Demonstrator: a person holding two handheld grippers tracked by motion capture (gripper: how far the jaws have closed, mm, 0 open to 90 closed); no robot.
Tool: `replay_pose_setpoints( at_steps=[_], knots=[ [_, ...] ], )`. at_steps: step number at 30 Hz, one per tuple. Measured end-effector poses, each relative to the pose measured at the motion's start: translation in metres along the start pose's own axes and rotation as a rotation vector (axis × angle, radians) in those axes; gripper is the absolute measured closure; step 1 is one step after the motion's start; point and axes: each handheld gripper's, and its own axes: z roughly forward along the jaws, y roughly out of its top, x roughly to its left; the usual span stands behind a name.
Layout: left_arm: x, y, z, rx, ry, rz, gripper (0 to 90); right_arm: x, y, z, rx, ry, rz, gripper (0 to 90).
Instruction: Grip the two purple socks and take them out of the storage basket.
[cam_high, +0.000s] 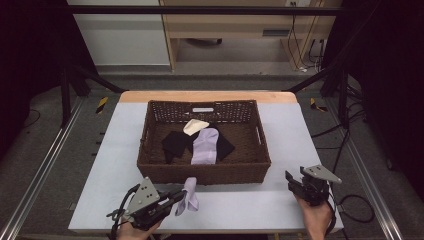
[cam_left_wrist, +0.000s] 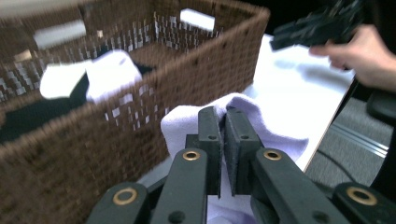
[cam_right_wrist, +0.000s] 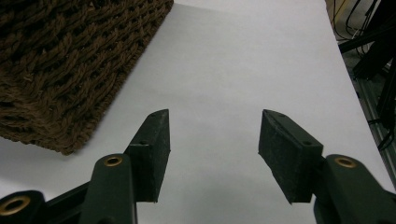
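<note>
**Left gripper pinching lilac sock at near counter edge**

High view: left gripper (cam_high: 176, 199) clamps a lilac sock (cam_high: 189, 195) near the near edge of the counter (cam_high: 280, 200), just in front of the brown basket (cam_high: 205, 175). Right gripper (cam_high: 291, 182) hovers by the near right corner.

Left gripper view: jaws pressed together on the sock (cam_left_wrist: 275, 135); basket (cam_left_wrist: 93, 154) beside it.

Right gripper view: right gripper (cam_right_wrist: 212, 140) jaws spread, nothing between them, bare counter (cam_right_wrist: 233, 70) below.
</note>
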Motion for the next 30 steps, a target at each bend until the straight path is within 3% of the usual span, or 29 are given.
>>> replay_pose_setpoints(
  at_steps=[9, 17, 21, 24, 28, 30],
  knots=[
    [0.007, -0.023, 0.033, 0.125, 0.019, -0.010, 84.9, 0.000, -0.001, 0.002, 0.017, -0.002, 0.013, 37.5],
    [0.003, -0.031, 0.058, 0.175, -0.042, -0.015, 83.8, 0.000, -0.001, 0.004, 0.030, -0.002, 0.013, 35.0],
    [0.004, -0.036, 0.067, 0.196, -0.073, -0.030, 76.5, 0.000, -0.002, 0.004, 0.034, -0.001, 0.017, 34.7],
    [0.005, -0.036, 0.068, 0.203, -0.071, -0.050, 60.7, -0.001, -0.002, 0.004, 0.035, -0.002, 0.021, 34.4],
    [0.008, -0.035, 0.064, 0.175, -0.055, -0.077, 46.2, -0.001, -0.002, 0.004, 0.037, -0.001, 0.021, 34.0],
    [0.009, -0.034, 0.061, 0.163, -0.054, -0.084, 45.1, -0.001, -0.002, 0.004, 0.037, 0.000, 0.022, 34.0]
  ],
)
